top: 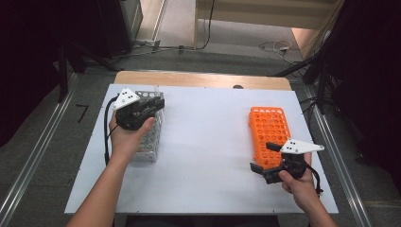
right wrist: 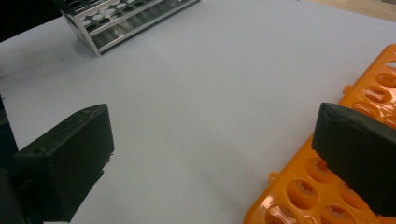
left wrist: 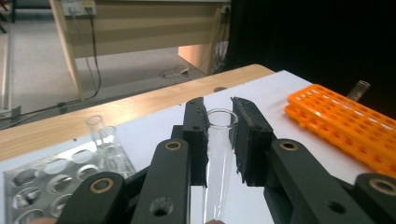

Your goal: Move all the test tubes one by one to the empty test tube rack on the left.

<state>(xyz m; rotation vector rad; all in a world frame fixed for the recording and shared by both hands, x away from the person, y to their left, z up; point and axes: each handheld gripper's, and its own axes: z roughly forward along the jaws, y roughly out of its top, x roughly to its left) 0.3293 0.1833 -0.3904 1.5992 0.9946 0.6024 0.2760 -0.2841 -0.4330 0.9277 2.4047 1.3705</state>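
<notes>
Grey carpet floor (top: 42, 156) surrounds the white counter (top: 208, 142). A pale wooden desk (left wrist: 140, 28) stands beyond, cables (top: 274, 46) trailing beneath; both sides lie in darkness.

Looks like a lab set up for recording bench work: white table (top: 203, 156) carrying a metal test-tube rack (top: 150, 137), an orange plastic tube rack (top: 269, 130) and glass test tubes (left wrist: 219, 158), with grey carpet, floor rails, loose cables and dark stands around.

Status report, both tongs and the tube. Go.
Left tongs shut on glass tube, above metal rack. Right tongs open, empty, beside orange rack. White table between racks bare.
</notes>
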